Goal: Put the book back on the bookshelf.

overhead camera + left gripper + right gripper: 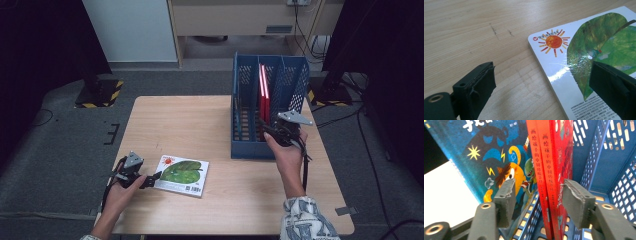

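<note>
A picture book point(182, 175) with a green leaf and an orange sun on its cover lies flat near the table's front left. My left gripper point(152, 179) rests at its left edge, open. In the left gripper view one jaw is over the bare wood and the other over the book point(579, 62), whose long edge runs between them. Two red books point(263, 95) stand upright in the blue file rack point(245, 100). My right gripper point(267, 131) is at the rack's near end, open. In the right gripper view the red spines point(549, 170) stand between the jaws, and a blue cartoon book point(499, 152) leans at the left.
The wooden table point(190, 120) has bare surface behind the picture book and left of the rack. The rack's perforated blue walls point(609, 157) close in around the red books. Dark stands with hazard-striped bases flank the table on the floor.
</note>
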